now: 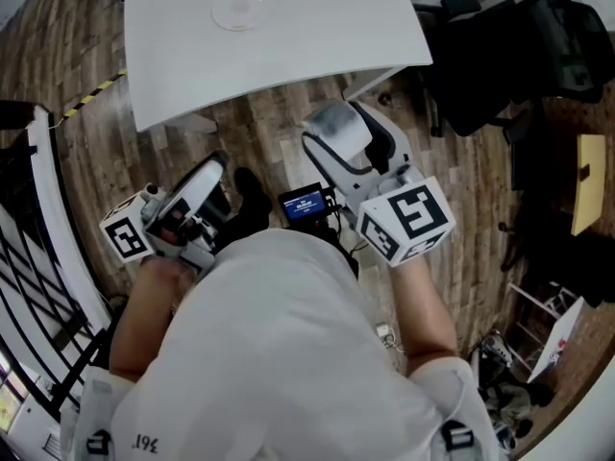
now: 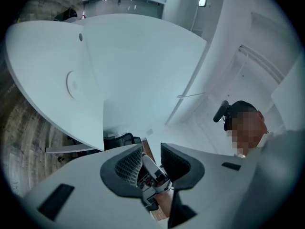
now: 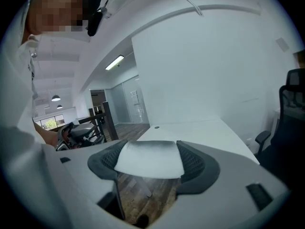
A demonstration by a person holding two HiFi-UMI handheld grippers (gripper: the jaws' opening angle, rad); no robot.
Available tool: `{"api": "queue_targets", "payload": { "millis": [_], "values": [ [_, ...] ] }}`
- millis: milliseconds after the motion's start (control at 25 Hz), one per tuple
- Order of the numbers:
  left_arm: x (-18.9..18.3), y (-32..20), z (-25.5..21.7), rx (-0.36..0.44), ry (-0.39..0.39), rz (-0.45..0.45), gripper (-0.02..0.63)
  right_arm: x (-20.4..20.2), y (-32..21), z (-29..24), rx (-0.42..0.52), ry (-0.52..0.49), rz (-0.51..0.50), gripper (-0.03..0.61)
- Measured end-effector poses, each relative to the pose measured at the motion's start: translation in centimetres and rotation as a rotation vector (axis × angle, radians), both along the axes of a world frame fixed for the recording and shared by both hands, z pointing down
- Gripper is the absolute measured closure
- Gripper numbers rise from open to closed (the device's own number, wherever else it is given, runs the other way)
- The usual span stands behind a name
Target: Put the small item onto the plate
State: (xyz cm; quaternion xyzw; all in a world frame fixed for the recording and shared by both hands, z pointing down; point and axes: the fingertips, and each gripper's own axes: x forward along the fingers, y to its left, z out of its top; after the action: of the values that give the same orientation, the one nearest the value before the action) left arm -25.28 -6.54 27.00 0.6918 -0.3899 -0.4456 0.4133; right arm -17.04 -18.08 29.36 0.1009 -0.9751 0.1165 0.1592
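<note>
A small white, soft-looking item (image 1: 336,128) sits between the jaws of my right gripper (image 1: 348,134), which is shut on it and held in front of the person's chest, short of the table's near edge. In the right gripper view the item (image 3: 148,159) fills the gap of the right gripper (image 3: 149,162). A clear round plate (image 1: 238,10) lies on the white table (image 1: 307,46), far from both grippers; the plate (image 2: 74,84) shows faintly in the left gripper view. My left gripper (image 1: 216,164) is held low at the left, open and holding nothing (image 2: 151,162).
Wooden floor lies between the person and the table. Black office chairs (image 1: 500,56) stand at the right. A black railing (image 1: 48,257) runs down the left. A small lit screen (image 1: 304,204) hangs at the person's chest.
</note>
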Motion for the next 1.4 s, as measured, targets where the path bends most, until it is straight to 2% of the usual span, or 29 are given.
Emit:
{"api": "queue_targets", "payload": {
  "millis": [240,640,960,1160,1400],
  "values": [
    [-6.5,0.0,0.9,-0.017,0.017,0.01,0.492,-7.3,-0.3,0.4,0.001,0.026,-0.007,0.261],
    [-12.5,1.3,1.4,-0.014,0.022,-0.013,0.492,-14.4,0.1,0.0,0.029,0.042,-0.046,0.261],
    [-13.2,0.8,2.4,-0.033,0.027,-0.046,0.492,-16.4,-0.9,0.4,0.059,0.06,-0.102,0.261],
    [-13.8,1.1,3.7,-0.034,0.004,-0.114,0.492,-17.9,-0.2,2.3,0.06,0.067,-0.173,0.261],
    [-14.3,-4.5,4.3,-0.091,0.007,-0.197,0.492,-19.7,-6.2,3.8,0.009,0.071,-0.251,0.261]
  ]
}}
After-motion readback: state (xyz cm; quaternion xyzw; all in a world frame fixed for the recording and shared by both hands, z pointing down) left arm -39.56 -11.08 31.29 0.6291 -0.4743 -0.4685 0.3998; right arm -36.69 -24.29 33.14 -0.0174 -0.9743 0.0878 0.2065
